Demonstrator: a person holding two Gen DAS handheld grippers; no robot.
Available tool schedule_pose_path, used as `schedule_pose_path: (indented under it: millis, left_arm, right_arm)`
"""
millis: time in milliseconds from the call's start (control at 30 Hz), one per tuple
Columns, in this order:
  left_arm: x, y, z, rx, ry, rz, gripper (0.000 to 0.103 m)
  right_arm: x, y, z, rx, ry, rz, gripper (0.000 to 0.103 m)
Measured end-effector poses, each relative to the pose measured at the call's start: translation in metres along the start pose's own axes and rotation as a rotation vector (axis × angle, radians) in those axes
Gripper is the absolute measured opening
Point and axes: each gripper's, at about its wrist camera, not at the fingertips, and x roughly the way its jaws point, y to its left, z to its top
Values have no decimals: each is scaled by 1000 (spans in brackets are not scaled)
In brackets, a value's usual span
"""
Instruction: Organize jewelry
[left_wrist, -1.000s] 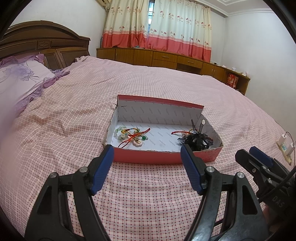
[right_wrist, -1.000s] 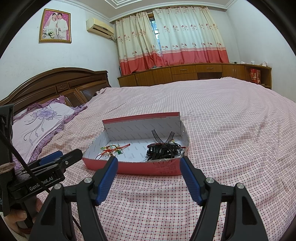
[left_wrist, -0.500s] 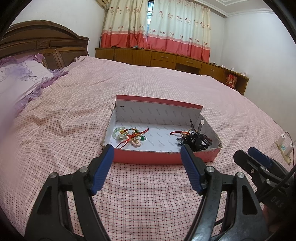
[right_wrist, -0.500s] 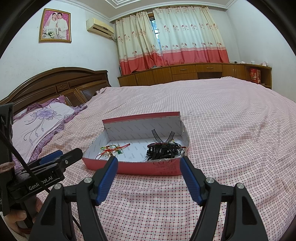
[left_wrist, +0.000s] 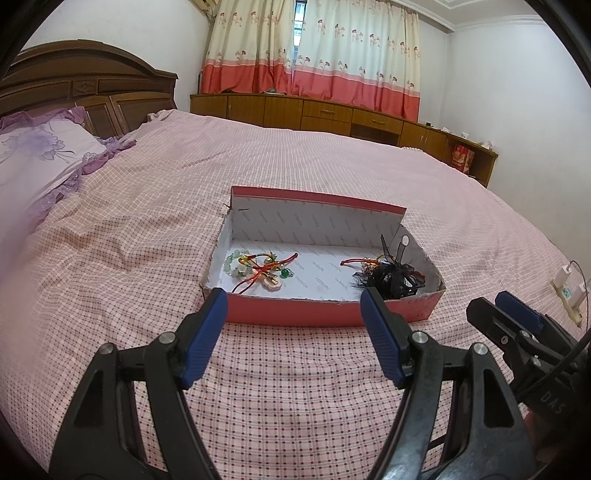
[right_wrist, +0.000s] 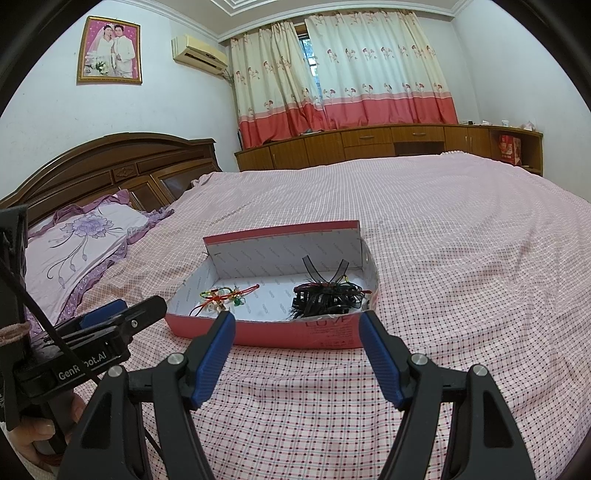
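Broadly, a bed (left_wrist: 295, 177) under a pink checked cover fills both views, its surface bare and open on every side of the box, with the widest free stretch running away toward the low wooden cabinets (right_wrist: 369, 142) under the curtains (right_wrist: 351, 74). A dark wooden headboard (right_wrist: 110, 166) and a purple flowered pillow (right_wrist: 81, 240) bound the bed on the left.

Near the front edge of the bed sits a shallow pink box (left_wrist: 325, 314) lined in white, its far flap (left_wrist: 317, 221) standing upright and its near wall low. Inside, toward the left end, lies a tangle of red cord and pale green beads (left_wrist: 258, 269); toward the right end, against the side wall, lies a heap of black ribbon hair pieces (left_wrist: 391, 277). White floor shows between the two clusters, which lie well apart.

Both grippers hover over the cover just short of the near wall, touching nothing. The left gripper (left_wrist: 293, 332) has its blue-padded jaws spread wide with nothing between them, framing the box's left and middle. The right gripper (right_wrist: 297, 339) stands spread just as wide and likewise empty, in front of the box's right part. Each shows at the edge of the other's view, side by side and apart. A power strip (left_wrist: 569, 291) lies on the cover at the far right.
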Motion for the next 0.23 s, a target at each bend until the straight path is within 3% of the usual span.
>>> schedule_pose_path:
  millis: [233]
  left_arm:
    - [0, 0, 0, 2, 1, 0, 67]
  right_arm:
    - [0, 0, 0, 1, 1, 0, 72]
